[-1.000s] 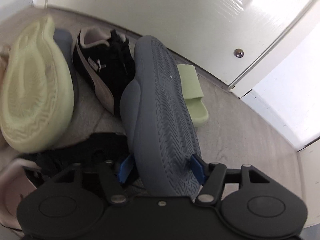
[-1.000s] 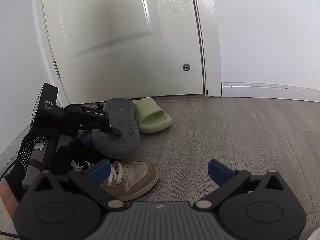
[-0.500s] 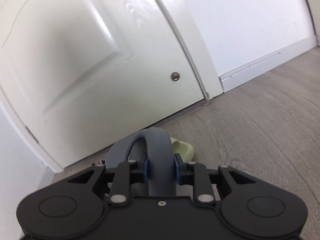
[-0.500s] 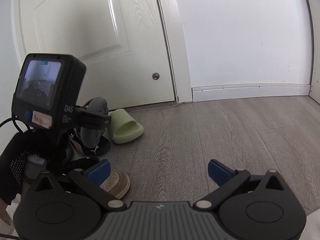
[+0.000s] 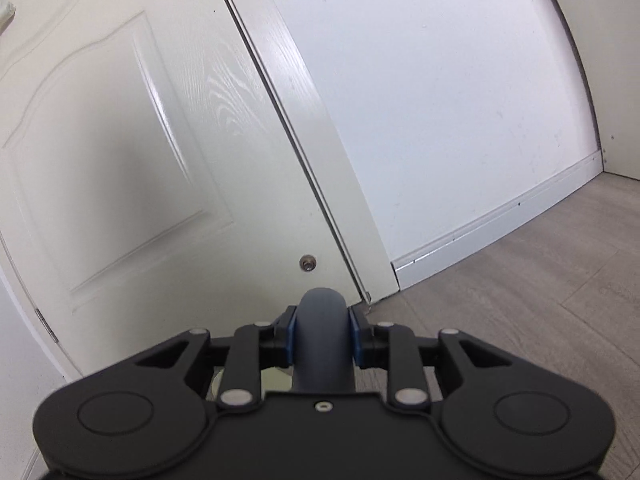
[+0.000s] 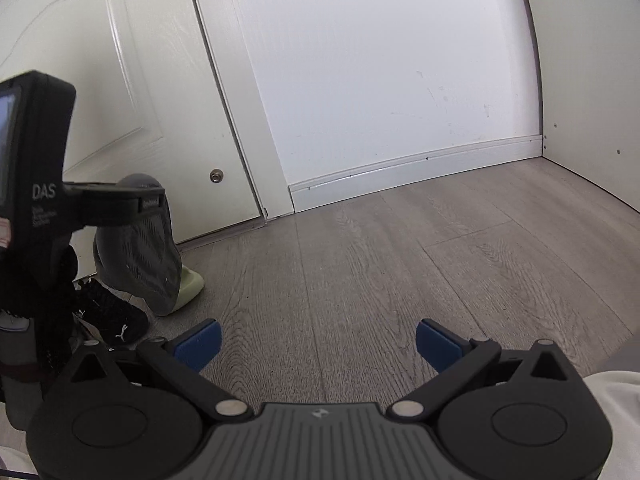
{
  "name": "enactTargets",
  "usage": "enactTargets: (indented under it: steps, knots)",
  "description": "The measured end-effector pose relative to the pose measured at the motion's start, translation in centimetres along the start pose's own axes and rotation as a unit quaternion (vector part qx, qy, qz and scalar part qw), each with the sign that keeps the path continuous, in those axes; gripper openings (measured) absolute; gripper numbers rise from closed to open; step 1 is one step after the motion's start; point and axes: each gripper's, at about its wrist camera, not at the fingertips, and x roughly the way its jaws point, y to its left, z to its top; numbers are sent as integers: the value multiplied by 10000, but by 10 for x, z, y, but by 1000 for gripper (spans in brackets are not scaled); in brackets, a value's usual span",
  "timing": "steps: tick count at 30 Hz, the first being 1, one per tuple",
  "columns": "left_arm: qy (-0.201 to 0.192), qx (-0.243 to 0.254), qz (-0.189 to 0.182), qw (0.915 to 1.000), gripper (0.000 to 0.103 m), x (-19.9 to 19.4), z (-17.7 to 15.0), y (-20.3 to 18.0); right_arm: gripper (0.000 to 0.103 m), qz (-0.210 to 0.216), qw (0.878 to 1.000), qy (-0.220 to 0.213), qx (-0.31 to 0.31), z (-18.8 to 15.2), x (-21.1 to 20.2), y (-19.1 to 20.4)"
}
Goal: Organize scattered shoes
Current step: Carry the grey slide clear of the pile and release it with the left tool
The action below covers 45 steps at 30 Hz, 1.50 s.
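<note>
2 blue pads of the left gripper (image 5: pixel 322 336) pinch the grey slide (image 6: pixel 138 252), lifted sole-outward just in front of the white door (image 6: pixel 120 120). Beneath it sit a green slide (image 6: pixel 191 284) and a black sneaker (image 6: pixel 114 316). Right gripper (image 6: pixel 318 344) hangs spread wide, empty, over the floor (image 6: pixel 400 260).
</note>
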Motion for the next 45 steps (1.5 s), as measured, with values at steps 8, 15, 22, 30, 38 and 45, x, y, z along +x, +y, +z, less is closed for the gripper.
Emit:
enactTargets:
  steps: [8,15,22,30,38,45]
  knots:
    - [1058,-1447,-653,9816,26,-20,25,44,102,-66,9997,-159,156,2,-12,-7]
    - [2114,-2030,-652,9539,26,-10,6,51,102,-37,9990,-170,419,2,-12,-18]
    - [2085,-2289,-888,9467,30,58,15,12,102,-126,9984,-239,493,4,-16,-29]
    - [2243,-1661,-1783,9436,45,156,14,-51,102,-382,9957,-246,807,8,-14,-54]
    - [1966,-2548,-3397,8837,79,159,12,-37,102,-390,9951,-81,910,2,-3,-63]
    - [1582,-2920,-2851,8991,80,114,-2,38,103,-161,9971,-65,736,-1,-4,-50]
